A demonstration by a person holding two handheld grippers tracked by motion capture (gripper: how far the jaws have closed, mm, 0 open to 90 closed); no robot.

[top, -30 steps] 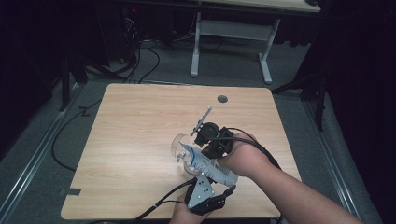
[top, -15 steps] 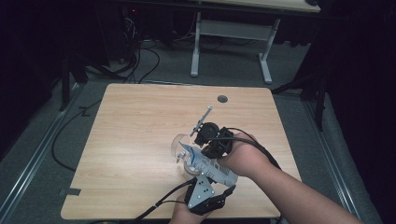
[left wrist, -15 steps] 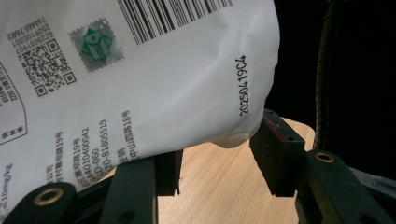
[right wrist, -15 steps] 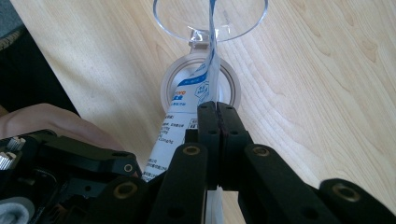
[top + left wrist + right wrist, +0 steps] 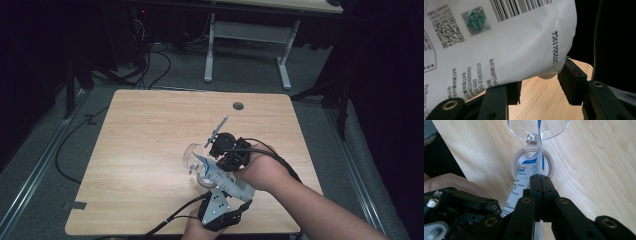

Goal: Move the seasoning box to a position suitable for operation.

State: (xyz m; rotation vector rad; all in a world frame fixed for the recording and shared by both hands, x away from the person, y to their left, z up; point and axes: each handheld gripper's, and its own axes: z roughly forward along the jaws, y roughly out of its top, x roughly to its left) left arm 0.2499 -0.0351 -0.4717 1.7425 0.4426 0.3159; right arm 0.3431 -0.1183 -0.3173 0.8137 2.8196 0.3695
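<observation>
Dark room, wooden counter (image 5: 150,145). White pouch (image 5: 225,177) lay tilted over a clear jar (image 5: 197,157) near centre. Left gripper (image 5: 539,87) held its body, jaws part-wide; right gripper (image 5: 540,180) pinched its top edge, jaws tight. Advice: keep spout over jar mouth, tip slowly.

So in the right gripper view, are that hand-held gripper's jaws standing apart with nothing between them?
No: the right hand-held gripper has its jaws pressed together on the thin edge of the white pouch.
</observation>
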